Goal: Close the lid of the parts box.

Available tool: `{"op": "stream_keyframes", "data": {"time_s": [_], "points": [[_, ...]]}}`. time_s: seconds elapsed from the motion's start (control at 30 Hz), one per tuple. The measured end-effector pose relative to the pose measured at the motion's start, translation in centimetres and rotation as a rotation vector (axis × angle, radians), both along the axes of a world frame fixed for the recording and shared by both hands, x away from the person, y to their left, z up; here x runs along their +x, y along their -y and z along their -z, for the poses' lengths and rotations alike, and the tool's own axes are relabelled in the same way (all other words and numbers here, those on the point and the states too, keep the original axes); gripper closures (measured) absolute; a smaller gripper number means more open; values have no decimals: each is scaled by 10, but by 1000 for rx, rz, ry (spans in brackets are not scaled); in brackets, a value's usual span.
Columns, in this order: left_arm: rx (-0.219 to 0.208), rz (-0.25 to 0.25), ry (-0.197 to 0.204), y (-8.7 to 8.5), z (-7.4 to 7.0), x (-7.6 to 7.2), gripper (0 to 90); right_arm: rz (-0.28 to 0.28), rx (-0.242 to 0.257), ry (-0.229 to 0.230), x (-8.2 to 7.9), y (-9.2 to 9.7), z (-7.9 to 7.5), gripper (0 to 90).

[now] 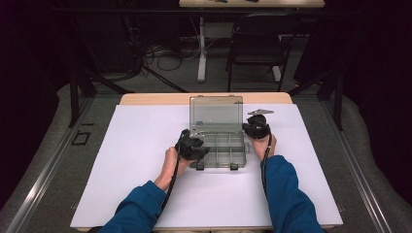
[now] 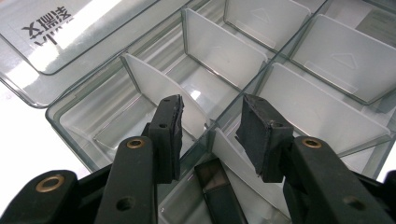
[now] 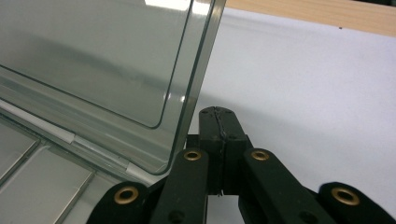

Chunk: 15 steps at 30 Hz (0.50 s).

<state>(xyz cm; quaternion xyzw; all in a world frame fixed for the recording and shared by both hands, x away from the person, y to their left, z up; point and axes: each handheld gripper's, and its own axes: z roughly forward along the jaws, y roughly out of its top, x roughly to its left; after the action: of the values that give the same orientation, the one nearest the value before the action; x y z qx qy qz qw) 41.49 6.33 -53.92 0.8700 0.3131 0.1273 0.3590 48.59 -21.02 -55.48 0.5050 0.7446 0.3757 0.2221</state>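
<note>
While both hands sit low in the high view, here's the rundown:

Left gripper [image 1: 194, 147]: jaws parted about a third of the way, nothing pinched between them. In the left gripper view [image 2: 212, 123] they hang over the box's front compartments, with a white divider [image 2: 161, 91] and the middle wall showing in the gap; can't tell if a pad actually touches plastic.

Right gripper [image 1: 256, 127]: jaws clenched tight, pad against pad, holding nothing. In the right gripper view [image 3: 219, 135] the closed tips sit just beside the lid's right edge, over the white sheet [image 3: 303, 84]; contact with the lid isn't clear.

Organizer box [image 1: 221, 150]: clear grey plastic, centre of the high view, on the white sheet on the desk [image 1: 145, 99], between the two grippers.

Lid [image 1: 216, 112]: flipped open, standing roughly upright at the box's far edge, its inside facing the person.

Long axis: runs left-right across the frame; latches [image 1: 199, 166] sit along the bottom edge, toward the person.

Compartments: rows split by white dividers, empty as far as I can see.
</note>
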Motion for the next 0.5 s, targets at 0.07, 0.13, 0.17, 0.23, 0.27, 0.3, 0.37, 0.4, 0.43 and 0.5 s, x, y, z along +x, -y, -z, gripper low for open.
{"op": "stream_keyframes", "data": {"time_s": [0.07, 0.13, 0.17, 0.23, 0.27, 0.3, 0.37, 0.4, 0.43, 0.5], "points": [[0, -1, 0, 0, 0, 0, 587, -2, 2, 6, 0, 1, 0, 900], [-1, -2, 2, 0, 0, 0, 587, -3, 3, 6, 0, 0, -1, 900], [-2, -2, 2, 0, 0, 0, 587, -4, 0, 9, 0, 0, 0, 900], [-2, -2, 2, 0, 0, 0, 587, -4, -1, 14, -1, 0, -1, 900], [-2, -1, 2, 0, 0, 0, 587, -5, -1, 17, -1, 0, -1, 900], [-2, -2, 1, 0, 0, 0, 587, -4, 4, 19, -1, 1, -2, 900], [-2, -2, 2, 0, 0, 0, 587, -6, 1, 25, -1, 0, -2, 900], [-2, -3, 2, 0, 0, 0, 587, -6, 0, 28, -2, 0, -2, 900], [-3, -3, 1, 0, 0, 0, 587, -5, -3, 29, -2, 0, -2, 900], [-3, -4, 2, 0, 0, 0, 586, -8, -10, 38, -2, 0, -3, 900]]}}
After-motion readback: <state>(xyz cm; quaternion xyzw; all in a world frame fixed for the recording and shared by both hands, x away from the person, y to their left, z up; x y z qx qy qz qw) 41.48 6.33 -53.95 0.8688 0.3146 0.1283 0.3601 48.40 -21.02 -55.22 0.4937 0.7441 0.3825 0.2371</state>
